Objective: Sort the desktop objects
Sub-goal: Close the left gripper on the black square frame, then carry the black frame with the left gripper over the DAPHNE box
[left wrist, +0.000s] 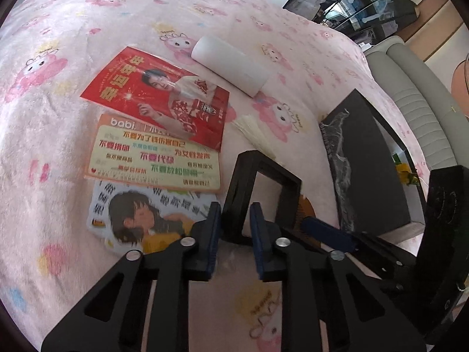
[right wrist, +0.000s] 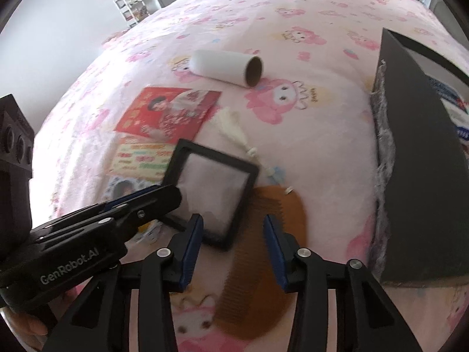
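A black rectangular frame (left wrist: 258, 193) (right wrist: 214, 193) is tilted up off the pink blanket. My left gripper (left wrist: 236, 228) (right wrist: 164, 193) is shut on the frame's near edge. A brown wooden comb (right wrist: 263, 252) (left wrist: 304, 208) with a cream tassel (right wrist: 234, 129) (left wrist: 252, 135) lies partly under the frame. My right gripper (right wrist: 234, 249) is open, hovering over the comb, holding nothing. Three cards lie to the left: a red card (left wrist: 164, 96) (right wrist: 170, 114), an orange babi card (left wrist: 155, 155) (right wrist: 140, 158) and a cartoon girl card (left wrist: 140, 220) (right wrist: 123, 187).
A white lint roll (left wrist: 231, 64) (right wrist: 225, 69) lies farther back on the blanket. A dark open box (left wrist: 369, 164) (right wrist: 419, 158) stands at the right. A grey padded headboard (left wrist: 422, 111) lies beyond the box.
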{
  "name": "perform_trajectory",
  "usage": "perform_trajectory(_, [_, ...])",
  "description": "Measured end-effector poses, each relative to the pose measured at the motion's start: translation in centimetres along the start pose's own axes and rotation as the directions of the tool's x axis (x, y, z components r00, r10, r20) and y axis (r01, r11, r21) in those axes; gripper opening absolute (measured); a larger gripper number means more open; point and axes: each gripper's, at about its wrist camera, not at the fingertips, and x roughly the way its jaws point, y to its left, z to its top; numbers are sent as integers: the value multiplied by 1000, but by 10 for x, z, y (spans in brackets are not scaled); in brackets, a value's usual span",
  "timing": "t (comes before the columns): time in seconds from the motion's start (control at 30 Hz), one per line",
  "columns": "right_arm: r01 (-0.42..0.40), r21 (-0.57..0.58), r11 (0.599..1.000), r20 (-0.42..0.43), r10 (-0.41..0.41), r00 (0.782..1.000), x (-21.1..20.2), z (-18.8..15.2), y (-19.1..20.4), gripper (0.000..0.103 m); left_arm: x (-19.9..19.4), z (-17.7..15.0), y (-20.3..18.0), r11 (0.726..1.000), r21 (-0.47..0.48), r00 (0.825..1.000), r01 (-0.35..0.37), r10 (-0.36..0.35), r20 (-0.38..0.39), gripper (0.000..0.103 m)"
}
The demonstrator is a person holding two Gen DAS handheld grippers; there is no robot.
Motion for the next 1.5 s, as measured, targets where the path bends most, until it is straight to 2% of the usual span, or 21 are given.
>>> perform_trajectory(0.17, [-34,7,999,-6,34,999,-11,-17,4,38,-18,-22,-10,1000,14,1000,8,-8,-6,15])
perform_trajectory(0.3, [-20,-2,1000,-17,20,1000,-20,-32,9,37,-30,-36,-9,1000,-6,1000,11,-11,-2,15])
perform_trajectory(0.53, [60,-2,998,44,-60,997,-26,-10,4,38,-20,-12,4,998,-65,1000,-16,17,22,15])
perform_trajectory(0.67, [78,0,997,37,-78,996,-10,5,-3,38,-3,-1,4,997,-74,1000,-5,6,18,18])
perform_trajectory(0.73, [75,-4,997,24,-74,997,2,9,-5,38,5,-1,5,997,-76,1000,5,-4,13,30])
perform_trajectory(0.8, [69,-15,997,10,-69,998,10,10,-6,38,10,-2,9,996,-83,1000,18,-17,9,33])
perform_trajectory(0.87, [57,-34,998,1,-57,998,18,11,-6,38,14,-2,14,994,-96,999,44,-44,0,33])
perform_trajectory(0.93, [38,-47,998,-1,-38,999,21,11,-5,38,17,-2,19,990,-115,996,86,-88,-10,29])
perform_trajectory(1.03, [5,-60,998,-12,-5,1000,20,10,1,28,13,-5,15,991,-104,996,88,-89,-9,27])
perform_trajectory(1.23, [28,-79,996,29,-26,999,-11,-7,10,27,-13,-23,-3,991,-79,994,106,-106,6,29])
perform_trajectory(1.33, [32,-80,996,48,-28,998,-40,-26,11,27,-33,-43,-16,989,-66,991,133,-132,18,29])
perform_trajectory(1.5, [71,-81,994,30,-69,997,-73,-63,14,27,-48,-85,-32,980,-69,982,187,-188,-15,29])
